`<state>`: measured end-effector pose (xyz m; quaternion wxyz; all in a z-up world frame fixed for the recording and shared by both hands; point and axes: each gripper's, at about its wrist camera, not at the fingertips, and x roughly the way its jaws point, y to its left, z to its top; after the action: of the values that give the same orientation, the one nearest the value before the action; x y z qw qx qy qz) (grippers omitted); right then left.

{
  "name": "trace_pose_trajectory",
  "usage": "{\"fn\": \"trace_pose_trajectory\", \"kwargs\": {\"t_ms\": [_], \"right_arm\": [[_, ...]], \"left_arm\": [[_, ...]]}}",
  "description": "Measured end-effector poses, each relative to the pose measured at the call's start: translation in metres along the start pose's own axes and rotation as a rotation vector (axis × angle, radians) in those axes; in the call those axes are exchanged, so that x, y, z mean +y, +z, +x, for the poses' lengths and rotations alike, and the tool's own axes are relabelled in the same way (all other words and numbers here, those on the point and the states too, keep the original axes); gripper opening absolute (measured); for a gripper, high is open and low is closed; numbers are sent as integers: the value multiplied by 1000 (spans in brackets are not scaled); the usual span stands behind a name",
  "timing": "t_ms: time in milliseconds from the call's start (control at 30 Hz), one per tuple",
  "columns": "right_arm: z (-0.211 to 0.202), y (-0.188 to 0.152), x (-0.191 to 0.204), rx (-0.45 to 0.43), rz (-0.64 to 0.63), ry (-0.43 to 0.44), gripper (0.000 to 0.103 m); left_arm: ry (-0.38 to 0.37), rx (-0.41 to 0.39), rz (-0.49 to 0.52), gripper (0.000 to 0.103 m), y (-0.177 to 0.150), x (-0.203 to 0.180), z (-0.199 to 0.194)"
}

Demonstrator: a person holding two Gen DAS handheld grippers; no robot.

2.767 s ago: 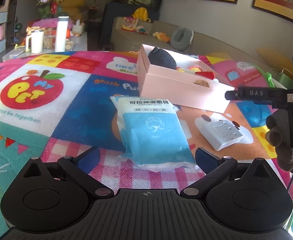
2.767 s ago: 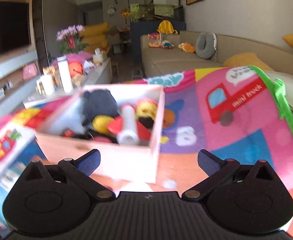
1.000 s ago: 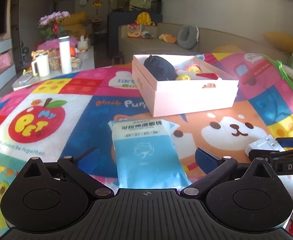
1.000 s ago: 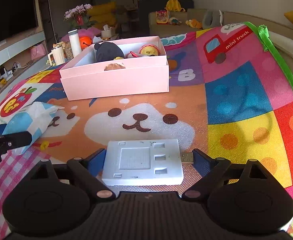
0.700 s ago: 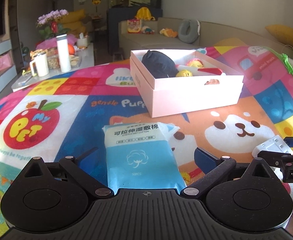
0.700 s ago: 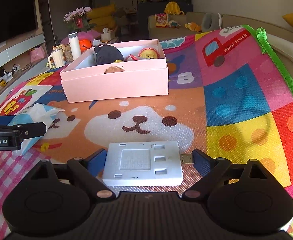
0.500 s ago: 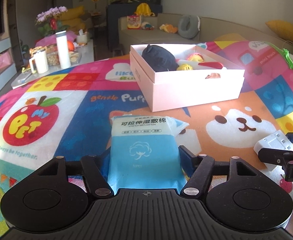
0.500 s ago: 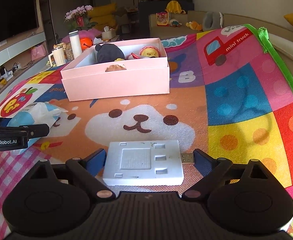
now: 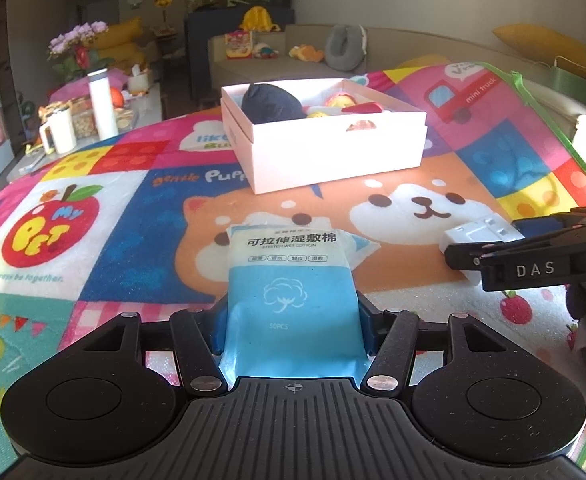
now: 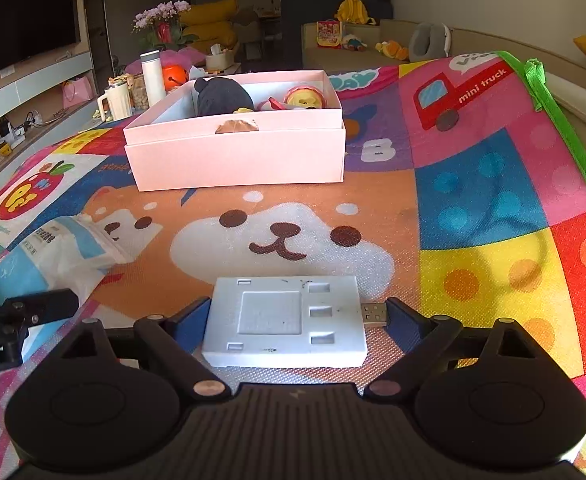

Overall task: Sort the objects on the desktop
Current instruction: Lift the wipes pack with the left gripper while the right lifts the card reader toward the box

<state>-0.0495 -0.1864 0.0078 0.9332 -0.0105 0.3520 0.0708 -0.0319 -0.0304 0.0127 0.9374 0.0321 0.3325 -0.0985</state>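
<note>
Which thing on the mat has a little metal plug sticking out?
The flat white gadget between the right tongs. Its plug pokes out the side. The blue wipes pack has none.

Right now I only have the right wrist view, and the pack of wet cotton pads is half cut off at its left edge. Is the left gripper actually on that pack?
Observer: Yes. In the left wrist view the left gripper has a pad against each long side of the pack of wet cotton pads, and its jaws are closing on it.
Operator: Which part of the pack is it gripping?
Observer: The blue lower half. The white labelled end sticks out ahead of the fingers and points toward the pink box.
</note>
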Motion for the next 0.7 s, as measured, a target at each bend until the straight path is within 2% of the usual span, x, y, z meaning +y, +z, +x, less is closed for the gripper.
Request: {"fn": "trace_pose_trajectory", "kwargs": {"t_ms": [200, 367, 500, 600, 700], "right_arm": [[-3, -1, 1, -2, 4, -45, 91], [-27, -19, 5, 7, -37, -18, 91], [-52, -24, 2, -19, -56, -30, 91], [-75, -22, -3, -62, -62, -36, 91], [-99, -17, -5, -110, -86, -39, 91]], "left_arm": [[6, 5, -3, 64, 1, -5, -5], [49, -8, 62, 67, 3, -15, -1], [67, -21, 107, 61, 4, -24, -3], [48, -36, 133, 60, 3, -31, -17], [-8, -71, 137, 60, 8, -36, -42]]}}
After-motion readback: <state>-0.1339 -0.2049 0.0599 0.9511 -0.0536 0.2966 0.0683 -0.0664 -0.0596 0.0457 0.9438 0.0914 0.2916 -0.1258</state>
